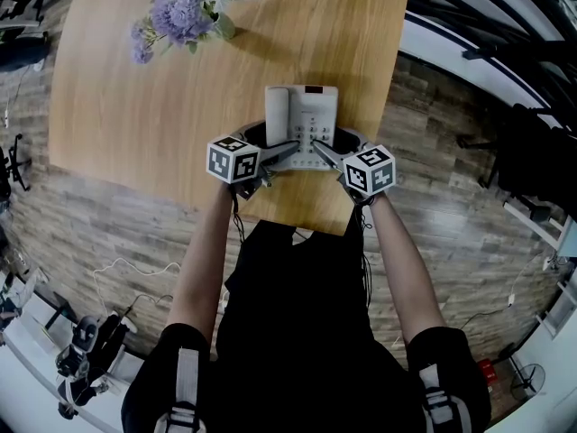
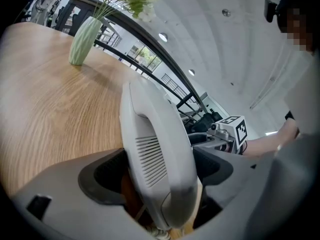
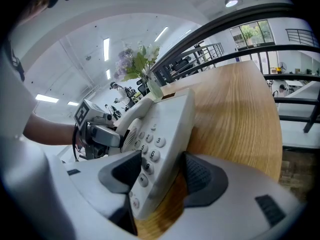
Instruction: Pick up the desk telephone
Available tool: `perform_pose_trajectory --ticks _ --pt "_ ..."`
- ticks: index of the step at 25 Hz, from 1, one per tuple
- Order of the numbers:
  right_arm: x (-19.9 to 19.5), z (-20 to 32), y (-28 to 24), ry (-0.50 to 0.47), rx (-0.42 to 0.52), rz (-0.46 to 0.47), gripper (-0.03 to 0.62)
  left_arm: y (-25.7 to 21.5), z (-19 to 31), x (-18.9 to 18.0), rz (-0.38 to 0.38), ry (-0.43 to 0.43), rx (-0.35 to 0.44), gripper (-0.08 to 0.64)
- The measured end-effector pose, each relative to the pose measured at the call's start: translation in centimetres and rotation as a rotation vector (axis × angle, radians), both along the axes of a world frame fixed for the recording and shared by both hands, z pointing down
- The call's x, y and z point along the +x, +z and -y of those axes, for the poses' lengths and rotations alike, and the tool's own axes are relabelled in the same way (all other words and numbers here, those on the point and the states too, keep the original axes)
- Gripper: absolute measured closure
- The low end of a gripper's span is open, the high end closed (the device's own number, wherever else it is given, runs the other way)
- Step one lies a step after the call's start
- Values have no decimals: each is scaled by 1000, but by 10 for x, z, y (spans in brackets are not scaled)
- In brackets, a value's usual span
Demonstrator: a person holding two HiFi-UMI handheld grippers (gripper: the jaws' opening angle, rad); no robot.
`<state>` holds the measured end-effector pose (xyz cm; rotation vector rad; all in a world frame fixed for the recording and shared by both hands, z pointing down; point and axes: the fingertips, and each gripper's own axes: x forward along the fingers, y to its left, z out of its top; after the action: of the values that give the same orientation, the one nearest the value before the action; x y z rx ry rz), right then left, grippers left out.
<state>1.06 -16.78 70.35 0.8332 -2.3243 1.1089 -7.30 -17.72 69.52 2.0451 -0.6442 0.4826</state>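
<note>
Left claw [image 2: 160, 176] — gripping handset [image 2: 150, 134] | right claw [image 3: 162, 176] — gripping desk telephone [image 3: 165, 129] | beside table [image 1: 126, 115] front edge

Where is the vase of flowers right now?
In the head view, the vase of flowers stands near the far edge of the wooden table, left of centre, well beyond the desk telephone at the near edge.

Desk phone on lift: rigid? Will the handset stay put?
Probably rigid and light: the desk telephone is a hard plastic shell. The handset is a separate piece, so it may shift if tilted, though the left gripper clamps it. Smooth plastic could slip in the right gripper.
</note>
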Motion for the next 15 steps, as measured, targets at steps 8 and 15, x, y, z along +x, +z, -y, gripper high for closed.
perform_pose_trajectory --ticks 8,15 --pt "1 0 -2 79 -17 19 331 -2 -1 -1 3 -38 -7 135" --pt "-2 -2 -3 124 -24 30 331 -4 -2 -4 3 -81 -8 135"
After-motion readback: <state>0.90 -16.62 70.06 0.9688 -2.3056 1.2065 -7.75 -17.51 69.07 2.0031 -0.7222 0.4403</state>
